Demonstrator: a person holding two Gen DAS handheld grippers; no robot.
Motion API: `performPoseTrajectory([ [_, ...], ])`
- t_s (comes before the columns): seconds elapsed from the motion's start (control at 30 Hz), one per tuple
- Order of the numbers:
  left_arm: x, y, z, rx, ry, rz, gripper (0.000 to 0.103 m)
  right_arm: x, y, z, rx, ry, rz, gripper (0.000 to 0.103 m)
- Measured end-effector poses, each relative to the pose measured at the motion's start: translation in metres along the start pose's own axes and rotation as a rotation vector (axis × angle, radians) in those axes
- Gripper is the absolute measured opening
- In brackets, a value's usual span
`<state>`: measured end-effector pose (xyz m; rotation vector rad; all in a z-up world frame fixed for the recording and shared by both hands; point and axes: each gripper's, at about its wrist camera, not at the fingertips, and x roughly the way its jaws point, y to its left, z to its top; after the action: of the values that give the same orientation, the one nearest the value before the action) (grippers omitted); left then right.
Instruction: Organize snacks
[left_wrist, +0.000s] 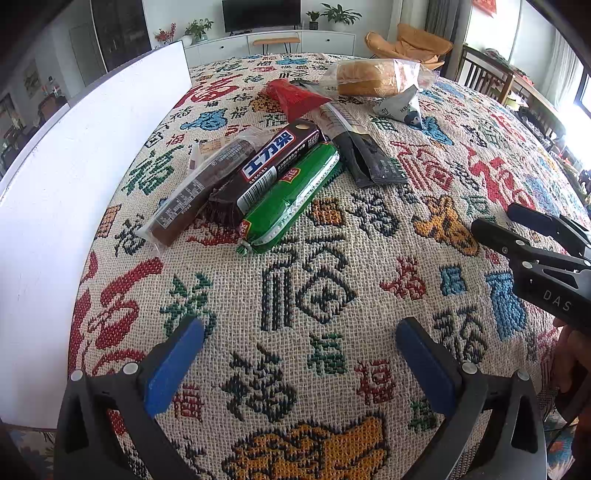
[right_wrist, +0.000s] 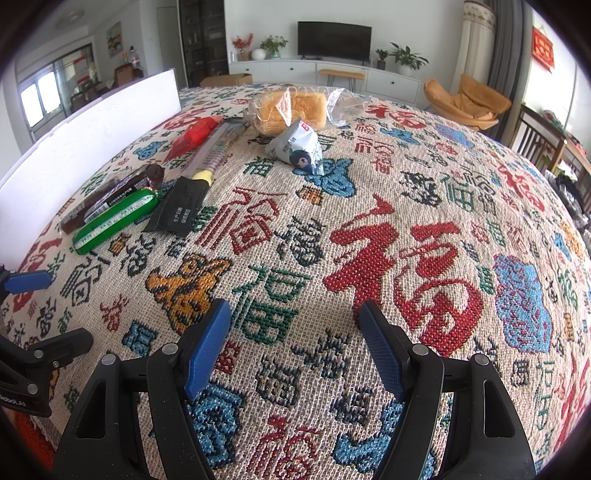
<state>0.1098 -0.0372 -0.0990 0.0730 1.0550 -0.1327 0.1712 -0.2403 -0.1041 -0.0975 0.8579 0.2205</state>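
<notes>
Snacks lie on a patterned woven cloth (left_wrist: 325, 280). In the left wrist view a green sausage pack (left_wrist: 291, 194), a brown chocolate bar (left_wrist: 262, 171) and a clear-wrapped brown bar (left_wrist: 199, 192) lie side by side. Behind them are a black sachet (left_wrist: 369, 158), a red packet (left_wrist: 293, 98), a grey-white pouch (left_wrist: 400, 107) and bagged bread (left_wrist: 373, 77). My left gripper (left_wrist: 299, 336) is open and empty, short of the green pack. My right gripper (right_wrist: 293, 314) is open and empty over bare cloth; the pouch (right_wrist: 295, 149) and bread (right_wrist: 291, 110) lie far ahead.
A white board (left_wrist: 74, 184) stands upright along the left edge of the cloth. The right gripper's body (left_wrist: 539, 251) shows at the right of the left wrist view. Behind are a TV cabinet, plants, an orange chair (right_wrist: 465, 99) and wooden chairs.
</notes>
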Motion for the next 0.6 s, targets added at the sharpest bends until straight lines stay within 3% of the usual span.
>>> performPoseTrajectory([
  [0.6,-0.0009,0.0079,-0.0026,-0.028,-0.002,0.011,0.103,0.0019,-0.0011,0.0008,0.002,0.005,0.002,0.076],
])
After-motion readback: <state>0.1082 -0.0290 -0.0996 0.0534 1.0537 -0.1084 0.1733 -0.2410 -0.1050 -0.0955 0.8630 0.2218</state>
